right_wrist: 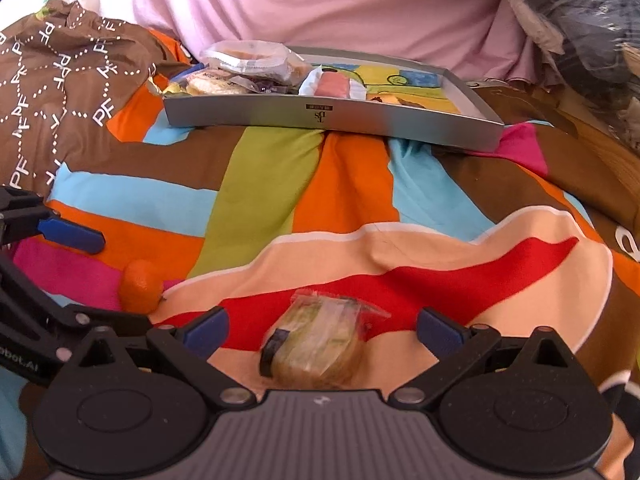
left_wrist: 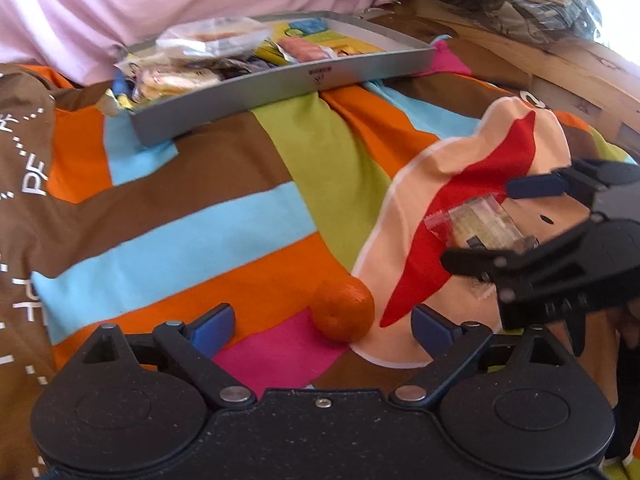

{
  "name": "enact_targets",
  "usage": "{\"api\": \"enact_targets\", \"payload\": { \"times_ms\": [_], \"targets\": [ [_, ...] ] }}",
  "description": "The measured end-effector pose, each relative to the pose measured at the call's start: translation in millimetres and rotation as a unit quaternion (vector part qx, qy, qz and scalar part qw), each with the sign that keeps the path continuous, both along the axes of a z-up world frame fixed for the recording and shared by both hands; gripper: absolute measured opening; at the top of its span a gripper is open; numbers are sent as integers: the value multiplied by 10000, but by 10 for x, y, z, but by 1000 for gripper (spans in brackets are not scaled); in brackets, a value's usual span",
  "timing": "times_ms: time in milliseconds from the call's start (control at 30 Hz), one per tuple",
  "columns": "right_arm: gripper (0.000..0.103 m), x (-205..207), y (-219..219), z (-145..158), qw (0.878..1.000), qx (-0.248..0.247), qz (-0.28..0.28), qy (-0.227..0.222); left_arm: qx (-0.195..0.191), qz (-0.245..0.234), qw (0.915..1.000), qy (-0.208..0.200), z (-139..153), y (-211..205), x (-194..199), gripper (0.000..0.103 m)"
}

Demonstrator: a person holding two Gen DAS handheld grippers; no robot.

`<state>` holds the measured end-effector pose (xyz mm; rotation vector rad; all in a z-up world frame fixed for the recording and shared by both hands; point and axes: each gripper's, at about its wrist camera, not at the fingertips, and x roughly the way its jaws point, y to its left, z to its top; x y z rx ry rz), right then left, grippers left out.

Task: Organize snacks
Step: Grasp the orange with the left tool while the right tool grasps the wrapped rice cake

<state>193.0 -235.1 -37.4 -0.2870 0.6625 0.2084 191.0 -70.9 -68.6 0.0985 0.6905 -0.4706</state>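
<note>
A small orange mandarin [left_wrist: 343, 310] lies on the striped bedcover, between the wide-apart fingers of my open left gripper [left_wrist: 322, 326]. The same mandarin [right_wrist: 142, 286] shows at the left of the right wrist view. A clear-wrapped snack packet [right_wrist: 318, 340] lies on the red and peach patch, between the fingers of my open right gripper [right_wrist: 322, 330], close to its base. In the left wrist view that packet [left_wrist: 482, 224] sits between the right gripper's [left_wrist: 486, 220] spread fingers. A grey tray [right_wrist: 332, 114] at the back holds several wrapped snacks.
The grey tray [left_wrist: 288, 80] rests on the colourful bedcover [left_wrist: 224, 216] against a pink pillow [right_wrist: 320, 4]. A brown patterned cloth [right_wrist: 52, 92] lies at the left. A wooden bed edge [left_wrist: 560, 64] and piled clutter are at the far right.
</note>
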Motion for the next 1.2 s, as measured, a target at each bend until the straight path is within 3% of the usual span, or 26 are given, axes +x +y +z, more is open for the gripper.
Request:
{"api": "enact_targets", "payload": {
  "times_ms": [100, 333, 500, 700, 900, 1200],
  "targets": [
    [91, 14, -16, -25, 10000, -24, 13, 61, -60, -99, 9999, -38, -9, -2, 7, 90],
    [88, -58, 37, -97, 9997, -194, 169, 50, -100, -124, 9998, -86, -36, -20, 19, 78],
    [81, -57, 15, -103, 9998, -153, 136, 26, -197, -116, 9997, -85, -41, -3, 32, 61],
    [78, -86, 28, -118, 9996, -227, 133, -72, -166, -177, 9997, -103, -51, -30, 26, 49],
    [74, -130, 47, -128, 9992, -299, 183, -182, -253, -198, 9995, -37, -63, -19, 45, 40],
    [63, -221, 147, -172, 9964, -659, 281, -459, -417, -99, 9991, 25, -73, 0, 53, 37]
  ]
}}
